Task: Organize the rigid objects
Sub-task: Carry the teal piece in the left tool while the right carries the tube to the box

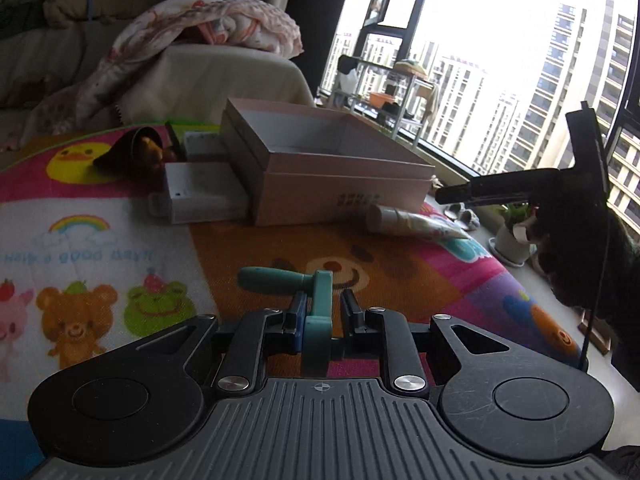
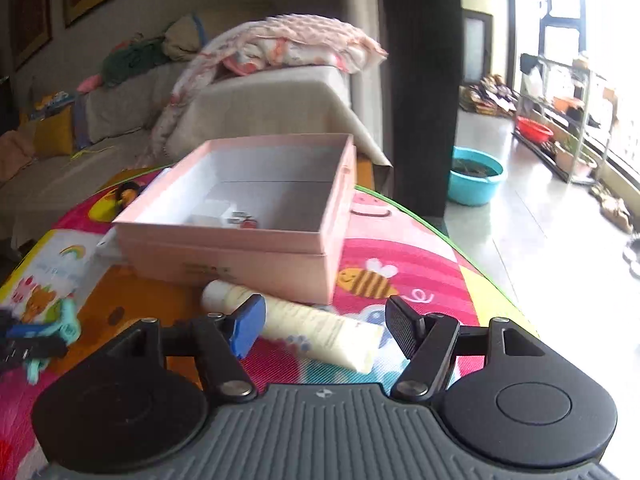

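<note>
From the left wrist we see a table (image 1: 420, 280) under a bright cartoon mat (image 1: 100, 240), a sofa (image 1: 224, 72) with a blanket (image 1: 208, 20) behind, and a window (image 1: 500, 80) facing tower blocks. Our left tongs (image 1: 322, 312) are clamped on a teal tool (image 1: 316, 292), its handle jutting left. Beyond lie a pink box (image 1: 328, 184), a tube (image 1: 412, 222) at its front corner, and the right tongs (image 1: 452, 194) above that tube. From the right wrist we see the same mat (image 2: 400, 248), sofa (image 2: 260, 100) and a tiled floor (image 2: 540, 220) with a blue basin (image 2: 476, 176). Our right tongs (image 2: 320, 330) stand open, the tube (image 2: 312, 324) lying slantwise between them, untouched, just before the box (image 2: 248, 236).
</note>
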A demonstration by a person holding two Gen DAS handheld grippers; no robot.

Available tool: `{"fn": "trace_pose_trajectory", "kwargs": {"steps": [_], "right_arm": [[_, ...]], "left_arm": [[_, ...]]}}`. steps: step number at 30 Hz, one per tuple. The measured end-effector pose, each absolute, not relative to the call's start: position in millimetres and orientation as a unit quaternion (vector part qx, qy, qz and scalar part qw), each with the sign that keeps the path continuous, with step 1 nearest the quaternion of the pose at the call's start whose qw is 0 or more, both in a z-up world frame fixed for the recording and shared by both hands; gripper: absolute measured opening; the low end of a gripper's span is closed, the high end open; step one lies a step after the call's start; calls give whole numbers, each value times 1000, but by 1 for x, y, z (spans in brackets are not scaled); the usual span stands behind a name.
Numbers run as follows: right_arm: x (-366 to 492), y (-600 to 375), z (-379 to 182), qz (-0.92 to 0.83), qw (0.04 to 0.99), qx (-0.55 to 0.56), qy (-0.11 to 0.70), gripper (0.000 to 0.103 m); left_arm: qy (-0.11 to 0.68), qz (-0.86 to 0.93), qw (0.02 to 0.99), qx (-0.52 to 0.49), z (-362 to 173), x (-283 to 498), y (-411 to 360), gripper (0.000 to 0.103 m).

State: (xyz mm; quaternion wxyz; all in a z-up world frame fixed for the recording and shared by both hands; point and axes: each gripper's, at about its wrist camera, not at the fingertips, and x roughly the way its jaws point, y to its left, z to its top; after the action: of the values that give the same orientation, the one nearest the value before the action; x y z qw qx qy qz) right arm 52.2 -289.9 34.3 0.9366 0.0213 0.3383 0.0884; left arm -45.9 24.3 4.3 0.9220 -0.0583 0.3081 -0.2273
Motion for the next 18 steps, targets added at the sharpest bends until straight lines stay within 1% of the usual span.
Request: {"fn": "trace_pose_trajectory", "kwargs": {"steps": [1,3,5,8,13,16,17,18], "right_arm": [[63,-295,30,69,936,32,344,63],[81,-302,20,39,930,39,363,39],[87,-303,11,20,925,29,379,32],[67,-299,6,39,923,17,381,32],[7,-274,14,144,909,-12,392,33],[-18,-265,23,162,912,-27,376,33],[-23,-263,27,160,916,-26,367,35],[-24,-261,30,161,919,-21,360,45]], "left_arm": [[308,-229,922,-57,3,-46,24,21],[306,-233,921,-55,2,-48,22,21],[301,-237,922,-54,4,-50,22,21],[303,-235,922,-59,2,-51,21,21],[308,-230,921,-61,1,-50,21,21],[309,-228,921,-62,0,-49,21,21],[311,-227,921,-64,0,-48,21,21],[313,-226,920,-66,-1,-48,21,21]]}}
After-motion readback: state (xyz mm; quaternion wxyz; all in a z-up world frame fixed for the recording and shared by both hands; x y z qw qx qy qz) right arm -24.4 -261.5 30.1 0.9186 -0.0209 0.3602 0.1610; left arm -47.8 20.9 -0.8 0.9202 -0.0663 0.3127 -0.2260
